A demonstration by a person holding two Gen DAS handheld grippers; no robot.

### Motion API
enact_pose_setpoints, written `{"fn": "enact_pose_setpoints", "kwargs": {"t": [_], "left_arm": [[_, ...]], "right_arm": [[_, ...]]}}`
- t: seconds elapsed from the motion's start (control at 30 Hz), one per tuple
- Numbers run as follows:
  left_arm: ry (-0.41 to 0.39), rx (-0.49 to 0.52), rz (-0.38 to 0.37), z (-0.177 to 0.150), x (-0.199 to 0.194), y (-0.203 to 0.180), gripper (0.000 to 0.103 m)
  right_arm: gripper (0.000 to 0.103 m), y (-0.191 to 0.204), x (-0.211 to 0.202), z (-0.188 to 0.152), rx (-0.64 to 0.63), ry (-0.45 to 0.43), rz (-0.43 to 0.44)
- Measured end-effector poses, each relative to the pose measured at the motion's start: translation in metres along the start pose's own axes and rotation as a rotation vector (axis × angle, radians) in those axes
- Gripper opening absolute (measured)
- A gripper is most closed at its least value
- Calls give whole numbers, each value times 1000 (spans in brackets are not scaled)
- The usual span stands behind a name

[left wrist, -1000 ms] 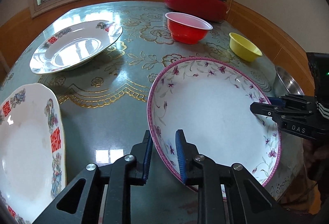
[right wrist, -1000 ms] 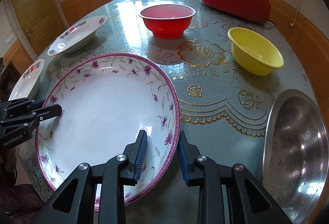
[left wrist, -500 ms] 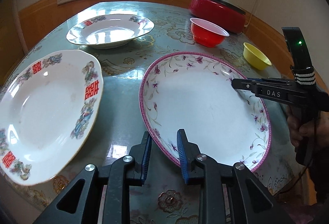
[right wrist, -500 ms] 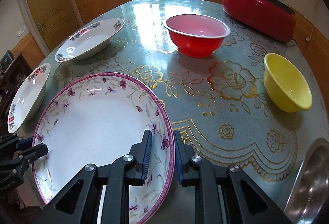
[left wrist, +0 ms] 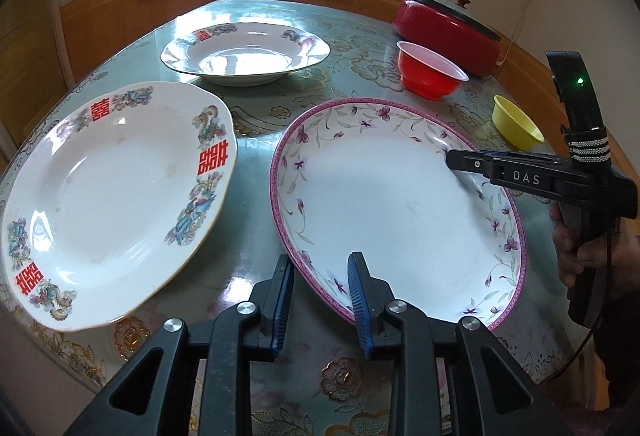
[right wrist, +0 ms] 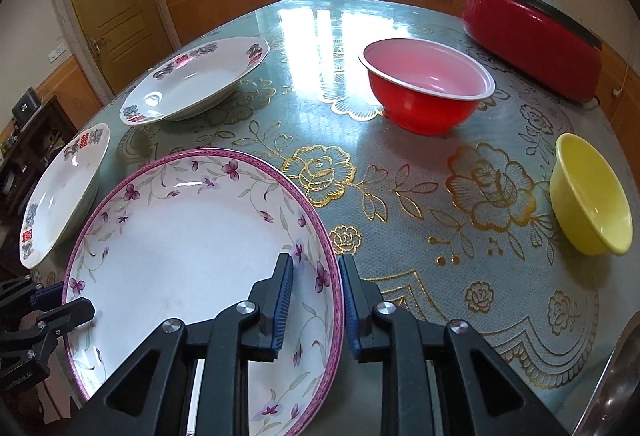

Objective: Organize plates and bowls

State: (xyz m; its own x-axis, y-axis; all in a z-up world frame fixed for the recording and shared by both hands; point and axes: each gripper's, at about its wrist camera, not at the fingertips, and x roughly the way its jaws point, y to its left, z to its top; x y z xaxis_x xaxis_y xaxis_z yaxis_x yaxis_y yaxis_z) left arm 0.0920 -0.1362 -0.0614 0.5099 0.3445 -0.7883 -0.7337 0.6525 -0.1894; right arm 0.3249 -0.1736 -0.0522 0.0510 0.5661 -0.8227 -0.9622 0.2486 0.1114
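A large floral plate with a pink rim (left wrist: pixel 392 204) lies on the table beside a white plate with red characters (left wrist: pixel 108 196). My left gripper (left wrist: pixel 320 276) straddles its near rim. The jaws are opening and the pads stand off the rim. My right gripper (right wrist: pixel 316 276) straddles the opposite rim of the floral plate (right wrist: pixel 192 236). Its jaws are opening too, with a gap at the inner pad. Each gripper shows in the other's view: the right gripper (left wrist: pixel 452 160) and the left gripper (right wrist: pixel 74 302).
A second white plate with red characters (left wrist: pixel 244 52) sits farther back. A red bowl (right wrist: pixel 426 84), a yellow bowl (right wrist: pixel 588 196) and a red lidded pot (right wrist: pixel 532 28) stand to the right. A steel basin's rim (right wrist: pixel 620 376) shows at the near right edge of the table (right wrist: pixel 440 236).
Both grippers carried the floral plate leftward, away from the steel basin, to a spot beside the near white plate. Both pairs of jaws now stand wider on its rim.
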Motion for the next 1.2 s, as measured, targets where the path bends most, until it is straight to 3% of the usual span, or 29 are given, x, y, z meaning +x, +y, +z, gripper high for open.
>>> {"fn": "enact_pose_setpoints", "kwargs": {"t": [0.13, 0.33, 0.37, 0.43, 0.57, 0.7, 0.8, 0.9, 1.03, 1.2], "left_arm": [[-12, 12, 12, -1, -2, -3, 33], [-25, 61, 67, 0, 0, -12, 31], [-26, 64, 76, 1, 2, -13, 30], [-23, 57, 106, 7, 6, -12, 26], [-14, 65, 130, 13, 12, -12, 27], [-29, 79, 114, 12, 4, -10, 28], [-53, 82, 107, 9, -8, -5, 39], [-74, 68, 90, 4, -19, 5, 39], [-103, 36, 51, 1, -34, 24, 39], [-142, 3, -2, 7, -56, 48, 39]], "right_arm": [[29, -1, 0, -2, 11, -2, -7], [30, -10, -7, -10, 76, 4, 6], [29, -11, -9, -14, 77, -8, 3], [18, -10, -10, -16, 74, -22, 13], [19, -8, -8, -10, 88, -32, -23], [19, -5, -8, -10, 93, -34, -53], [25, -8, -8, -9, 116, -27, -71], [31, -10, -7, -8, 154, -21, -77], [32, -5, -8, -8, 169, -22, -115], [34, 10, -34, -1, 178, -134, -175]]}}
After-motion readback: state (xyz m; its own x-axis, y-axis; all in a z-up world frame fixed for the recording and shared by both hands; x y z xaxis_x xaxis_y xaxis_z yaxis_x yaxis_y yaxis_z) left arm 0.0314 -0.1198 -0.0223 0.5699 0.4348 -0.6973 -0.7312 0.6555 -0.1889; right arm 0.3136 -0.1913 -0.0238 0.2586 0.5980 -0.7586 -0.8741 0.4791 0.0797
